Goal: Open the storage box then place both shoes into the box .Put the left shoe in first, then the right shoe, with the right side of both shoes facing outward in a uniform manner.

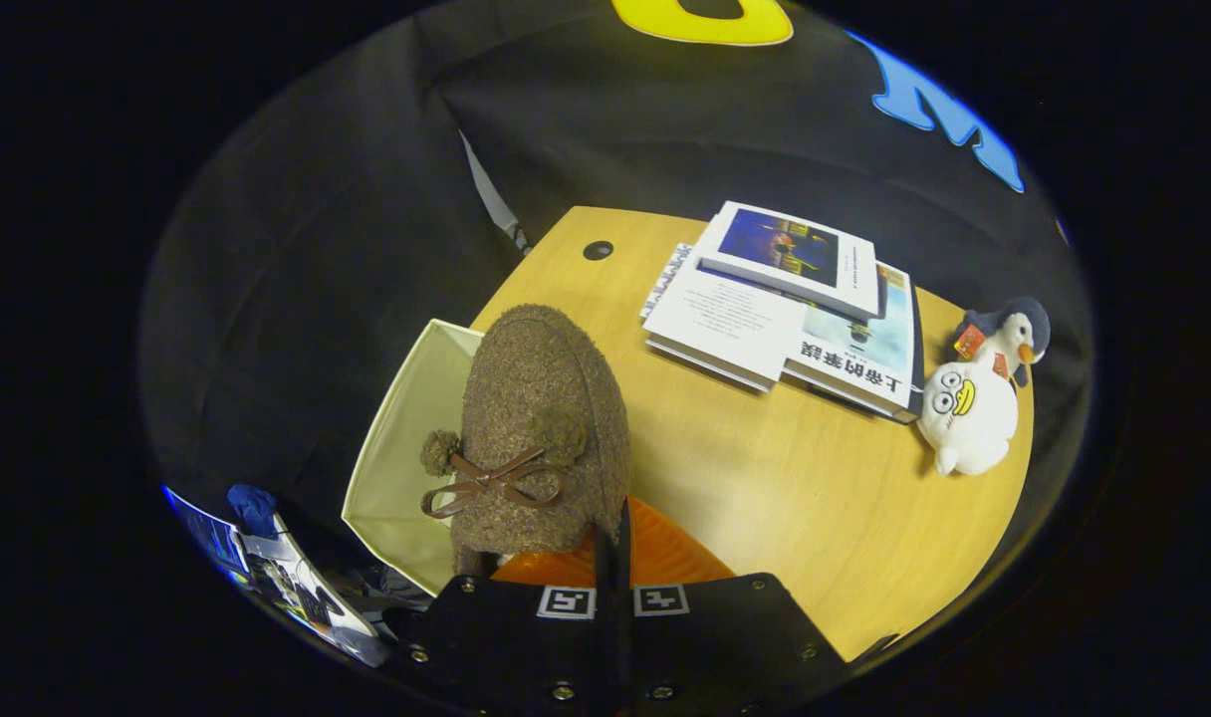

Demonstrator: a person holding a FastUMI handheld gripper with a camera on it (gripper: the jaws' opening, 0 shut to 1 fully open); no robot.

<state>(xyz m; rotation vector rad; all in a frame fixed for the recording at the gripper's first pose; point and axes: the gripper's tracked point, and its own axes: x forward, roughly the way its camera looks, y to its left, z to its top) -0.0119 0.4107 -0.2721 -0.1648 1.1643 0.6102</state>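
My gripper (613, 558) is pinched shut on the back edge of a fuzzy brown shoe (541, 428), with its two fingers pressed close together and the shoe's rim between them. The shoe hangs just ahead of the fingers, and its long way points straight away from me, toe far and heel near. It has a small brown bow (491, 480) and a pom-pom on it. The shoe is right over the near edge of the open storage box (401, 438), which sits to the left of the fingers, off the side of the round worktop (785, 488). So I think the next move is to bring the shoe left and down into the box, and to turn it so its right side faces out. I count one shoe, and I cannot tell if it is the left or the right one. I count one box. Something orange (665, 553) shows under the fingers, and I cannot tell what it is. Far across the worktop lie books (765, 309) in a pile, at least three, and two soft toy penguins (979, 398) side by side.
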